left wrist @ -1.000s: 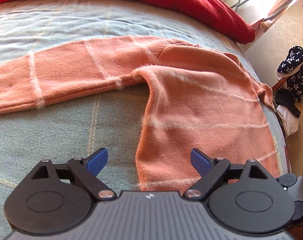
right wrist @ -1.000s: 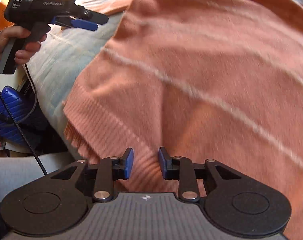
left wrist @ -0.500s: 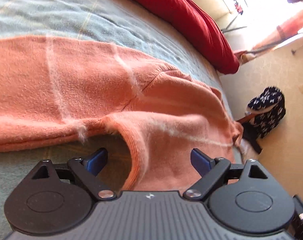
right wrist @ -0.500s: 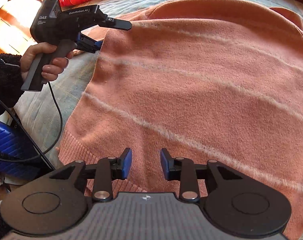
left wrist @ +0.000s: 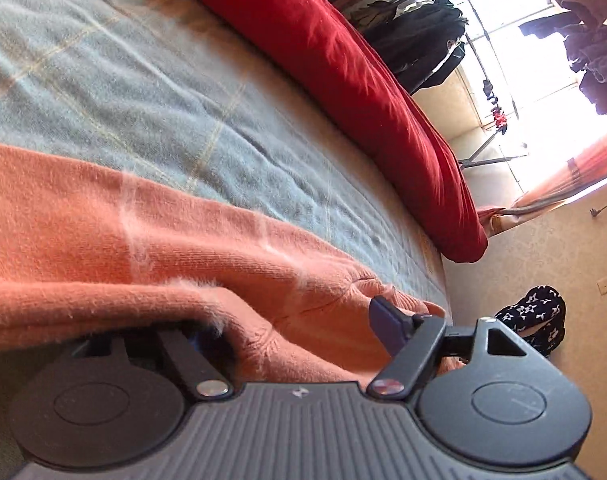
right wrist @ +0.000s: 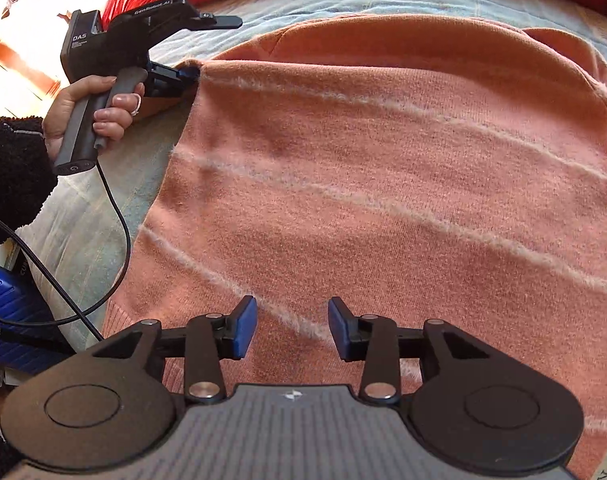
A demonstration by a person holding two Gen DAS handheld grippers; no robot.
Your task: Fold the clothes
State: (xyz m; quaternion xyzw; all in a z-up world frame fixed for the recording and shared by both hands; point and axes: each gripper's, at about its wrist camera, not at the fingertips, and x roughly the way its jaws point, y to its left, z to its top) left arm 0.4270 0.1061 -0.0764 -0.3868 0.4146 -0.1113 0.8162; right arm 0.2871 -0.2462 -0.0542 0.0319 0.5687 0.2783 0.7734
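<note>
Your left gripper (left wrist: 291,328) is straddling, unclenched, the fuzzy salmon-pink striped sweater's (right wrist: 383,184) armpit near the blue-grey blanket's (left wrist: 143,92) edge; your right gripper (right wrist: 292,328) is hovering released.

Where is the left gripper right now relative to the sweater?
In the right wrist view the left gripper sits upper left, at the orange sweater's underarm edge, lower finger against the fabric. The left wrist view shows the knit between its open fingers.

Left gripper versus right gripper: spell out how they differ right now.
The left gripper has its fingers spread wide around the sweater at the armpit fold, one finger under the fabric; the right gripper hovers over the sweater's body near the hem, with nothing between its fingers. The left gap is wider than the right. Both are open, with blue pads.
</note>
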